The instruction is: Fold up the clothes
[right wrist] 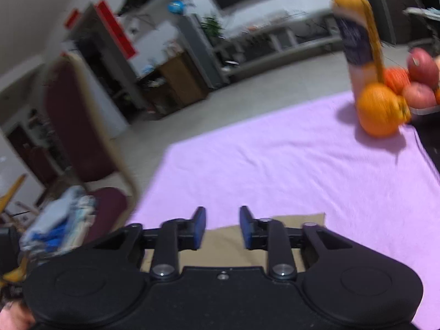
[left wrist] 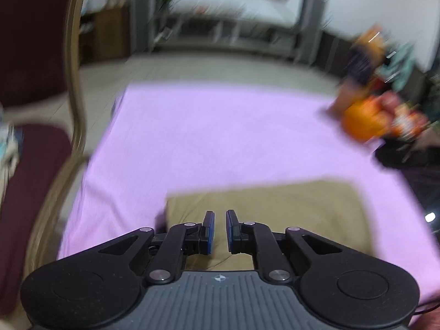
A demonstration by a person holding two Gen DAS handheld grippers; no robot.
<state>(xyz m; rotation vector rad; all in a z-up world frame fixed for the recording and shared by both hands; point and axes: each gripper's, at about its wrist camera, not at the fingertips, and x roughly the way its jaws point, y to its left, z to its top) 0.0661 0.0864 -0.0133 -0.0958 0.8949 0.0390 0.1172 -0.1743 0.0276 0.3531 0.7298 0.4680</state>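
Looking from the left wrist, a tan folded cloth [left wrist: 275,209] is seen at the near edge of the purple-covered tabletop [left wrist: 220,132]. The left gripper [left wrist: 220,232] is held slightly apart, empty.

From the right wrist, the right gripper [right wrist: 222,228] is held wider, empty. Folding looks nearly done; another garment is probably needed. Everything is blurred.

Both tools are showing matte black linkage arms, silver pivot screws, round side discs. Left tool [left wrist: 220,214]: blue pads, ribbed grey base with crosshair mark. Right tool [right wrist: 222,213]: blue pads, plain black base.
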